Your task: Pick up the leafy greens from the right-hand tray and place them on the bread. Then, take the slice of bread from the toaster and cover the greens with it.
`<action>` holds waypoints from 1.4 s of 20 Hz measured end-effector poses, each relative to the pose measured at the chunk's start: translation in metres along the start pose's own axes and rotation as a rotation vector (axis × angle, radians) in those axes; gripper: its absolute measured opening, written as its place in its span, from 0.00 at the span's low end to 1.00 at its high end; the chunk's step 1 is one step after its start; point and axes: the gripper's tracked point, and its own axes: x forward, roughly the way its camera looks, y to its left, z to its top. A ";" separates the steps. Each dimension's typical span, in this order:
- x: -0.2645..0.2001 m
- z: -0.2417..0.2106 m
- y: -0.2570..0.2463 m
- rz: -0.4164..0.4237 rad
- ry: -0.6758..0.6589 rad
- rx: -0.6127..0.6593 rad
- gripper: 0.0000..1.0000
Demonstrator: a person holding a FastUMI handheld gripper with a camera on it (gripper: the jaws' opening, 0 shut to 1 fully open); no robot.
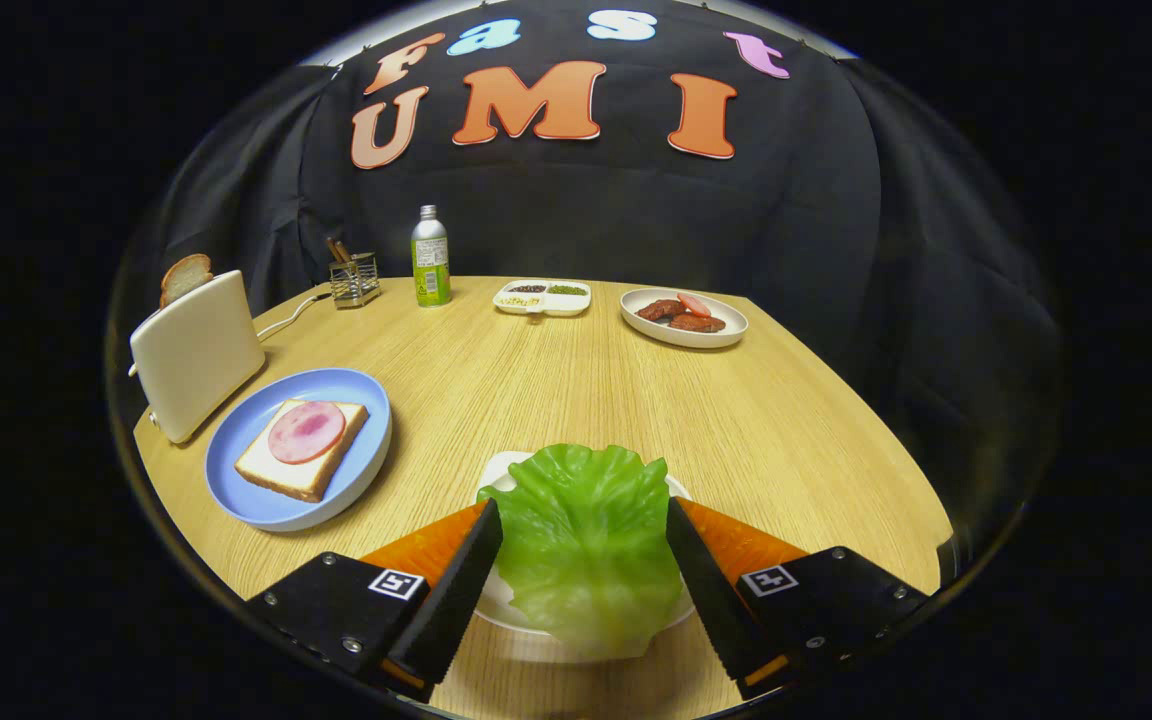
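**Lettuce leaf between the fingers, above the white tray**

At far left a cream toaster [196,352] is seen on the wooden table [576,390], with a slice of bread [184,277] standing up out of its slot. Just beside the toaster a blue plate [286,505] is set; on it lies a bread slice [288,472] topped with a round of ham [306,431]. Behind, near the wall, a wire holder [354,278] and a metal bottle [430,257] are noted, then a divided white dish [543,297] with small portions in its compartments.

In the foreground the leafy greens [586,540], a single pale green lettuce leaf, are found between the two serrated black fingers of the gripper [584,560]. The left finger [456,590] is laid against the leaf's left edge and the right finger [711,590] against its right edge; the leaf is pinched from both sides. A white tray [502,470] is seen under and behind the leaf; whether the leaf touches it cannot be told.

Further right, well beyond the fingers, a white plate [726,335] carrying dark red meat pieces [681,315] is recorded.
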 end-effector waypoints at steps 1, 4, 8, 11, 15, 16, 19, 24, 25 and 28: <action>0.003 -0.002 -0.002 -0.007 0.007 0.002 0.99; 0.006 -0.006 0.000 0.000 0.026 0.012 0.99; 0.012 -0.013 0.002 0.012 0.058 0.021 0.99; 0.016 -0.018 0.002 0.014 0.081 0.048 0.98; 0.018 -0.022 0.003 0.018 0.090 0.060 0.96; 0.018 -0.021 0.003 0.018 0.085 0.057 0.96; 0.019 -0.020 0.003 0.019 0.086 0.058 0.95; 0.019 -0.020 0.010 0.033 0.086 0.039 0.77; 0.019 -0.019 0.010 0.035 0.085 0.034 0.69; 0.018 -0.018 0.013 0.038 0.086 0.027 0.46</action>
